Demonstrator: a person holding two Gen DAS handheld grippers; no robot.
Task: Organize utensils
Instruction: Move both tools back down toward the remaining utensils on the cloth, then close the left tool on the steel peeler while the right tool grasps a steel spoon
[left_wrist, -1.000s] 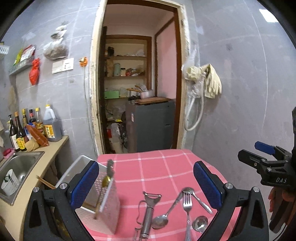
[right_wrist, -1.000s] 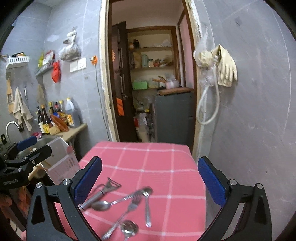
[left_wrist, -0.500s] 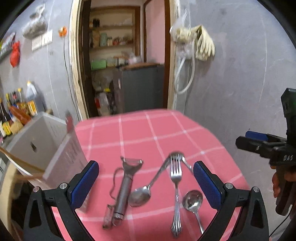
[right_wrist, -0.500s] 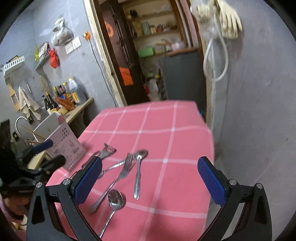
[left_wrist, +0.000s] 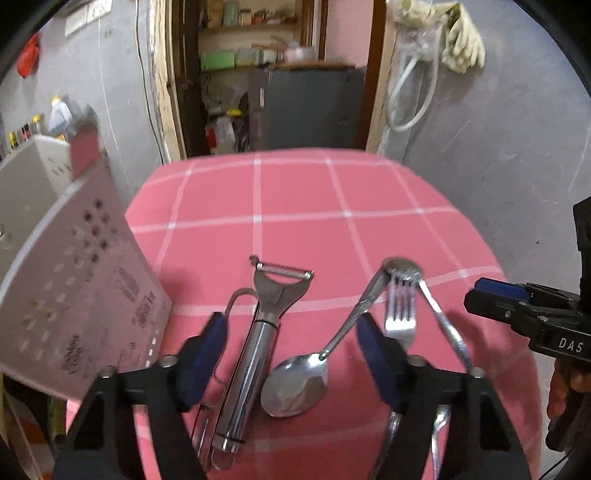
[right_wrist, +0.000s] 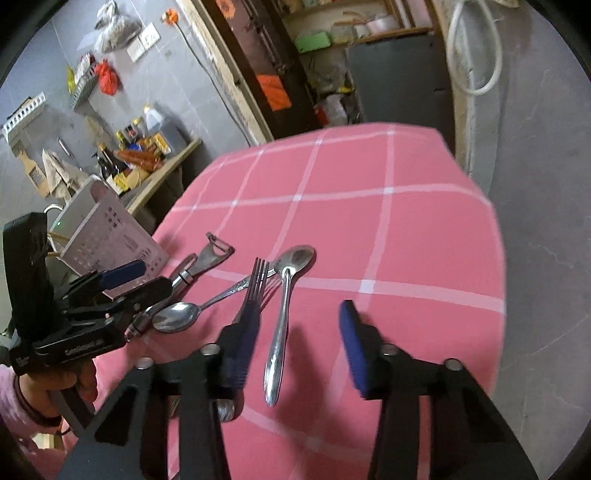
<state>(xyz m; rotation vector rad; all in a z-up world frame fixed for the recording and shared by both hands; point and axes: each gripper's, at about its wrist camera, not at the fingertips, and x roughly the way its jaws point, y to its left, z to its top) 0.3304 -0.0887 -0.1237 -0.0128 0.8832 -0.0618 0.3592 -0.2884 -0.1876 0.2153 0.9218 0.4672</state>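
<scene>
On the pink checked tablecloth (left_wrist: 295, 206) lie a steel peeler (left_wrist: 258, 339), a large spoon (left_wrist: 295, 384), a fork (left_wrist: 400, 314) and a slimmer spoon (left_wrist: 443, 328). My left gripper (left_wrist: 291, 354) hovers low over the peeler and large spoon, which lie between its closing jaws; the pads touch neither. My right gripper (right_wrist: 295, 343) is closing too, with the slim spoon (right_wrist: 284, 314) between its jaws, untouched, and the fork (right_wrist: 255, 284) by its left finger. A white perforated utensil holder (left_wrist: 81, 288) stands at the table's left.
Each gripper shows in the other's view: right gripper (left_wrist: 480, 299), left gripper (right_wrist: 147, 280) held by a hand (right_wrist: 44, 391). A counter with bottles (right_wrist: 147, 147) lies beyond the holder. A grey wall (left_wrist: 498, 166) runs along the table's right edge; an open doorway (left_wrist: 277, 74) is behind.
Both grippers have come down and tilted toward the utensils, which now fill the lower views. Both pairs of jaws have narrowed from wide apart.
</scene>
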